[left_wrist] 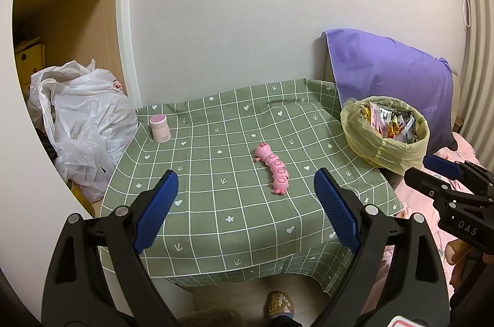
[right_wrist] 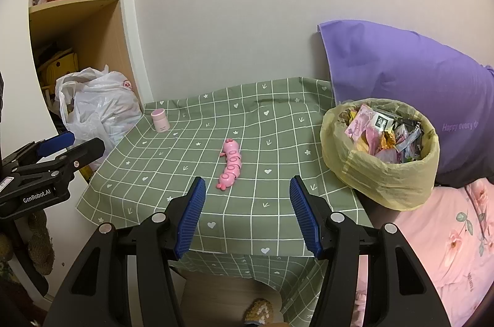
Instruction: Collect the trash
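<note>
Both your tongs, left [left_wrist: 245, 211] and right [right_wrist: 245, 215], gape empty; only the right view reads the pillow's [right_wrist: 401, 86] "Happy every" print, mid-right.

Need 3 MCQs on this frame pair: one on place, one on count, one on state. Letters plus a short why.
1. Where does the lined trash bin sit?
A. at the table's right edge, by the purple pillow
B. on the shelf
C. on the floor under the table

2. How many items lie on the green checked tablecloth apart from the bin?
A. none
B. two
C. five

3. How do the jaws of the left gripper and the right gripper stand?
A. both shut on wrappers
B. one shut, one open
C. both open, holding nothing

Answers:
1 A: the bin rests at the cloth's right edge, in front of the pillow.
2 B: only the pink caterpillar toy and the small pink jar are there.
3 C: each wrist view shows a wide gap between the blue pads, with nothing in it.
</note>
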